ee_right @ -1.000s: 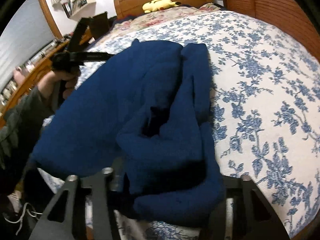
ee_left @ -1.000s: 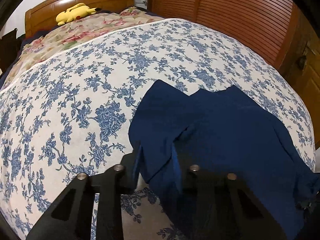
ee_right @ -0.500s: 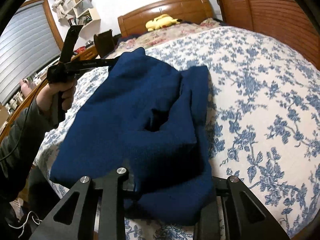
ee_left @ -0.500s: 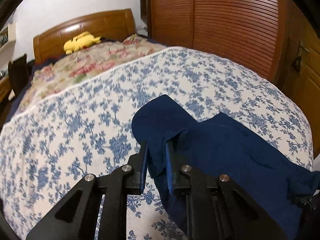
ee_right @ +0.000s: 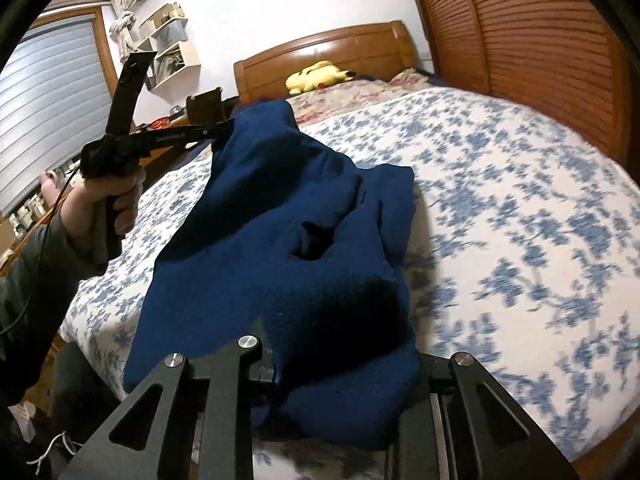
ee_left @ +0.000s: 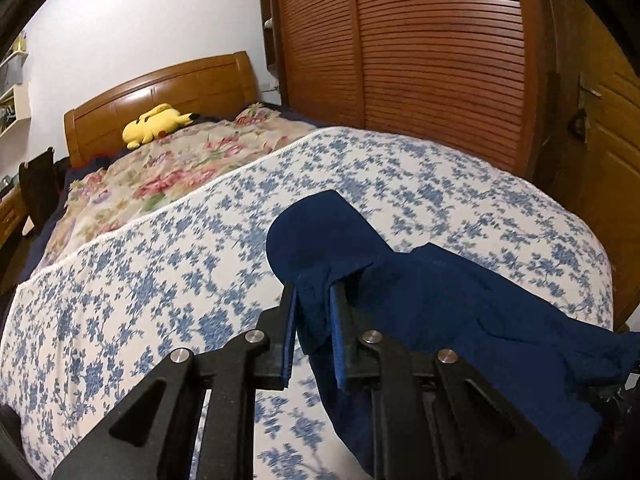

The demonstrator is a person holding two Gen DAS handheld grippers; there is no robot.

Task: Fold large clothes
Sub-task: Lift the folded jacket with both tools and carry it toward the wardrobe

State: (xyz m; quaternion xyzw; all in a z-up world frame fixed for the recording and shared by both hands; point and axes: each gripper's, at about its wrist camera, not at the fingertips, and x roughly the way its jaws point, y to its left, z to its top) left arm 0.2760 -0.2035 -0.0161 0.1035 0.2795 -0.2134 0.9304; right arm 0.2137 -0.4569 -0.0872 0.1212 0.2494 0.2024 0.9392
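Both tongs, the left tongs (ee_left: pixel 313 312) and the right tongs (ee_right: pixel 344 392), pinch the navy garment (ee_right: pixel 280 216) lifted over the bed (ee_right: pixel 520 200); they'd best keep it taut and level while folding

blue-floral bedspread (ee_left: pixel 160 280), yellow plush toy (ee_left: pixel 154 123) by wooden headboard (ee_left: pixel 180 88), slatted wardrobe doors (ee_left: pixel 420 52), wall shelves (ee_right: pixel 172 52)
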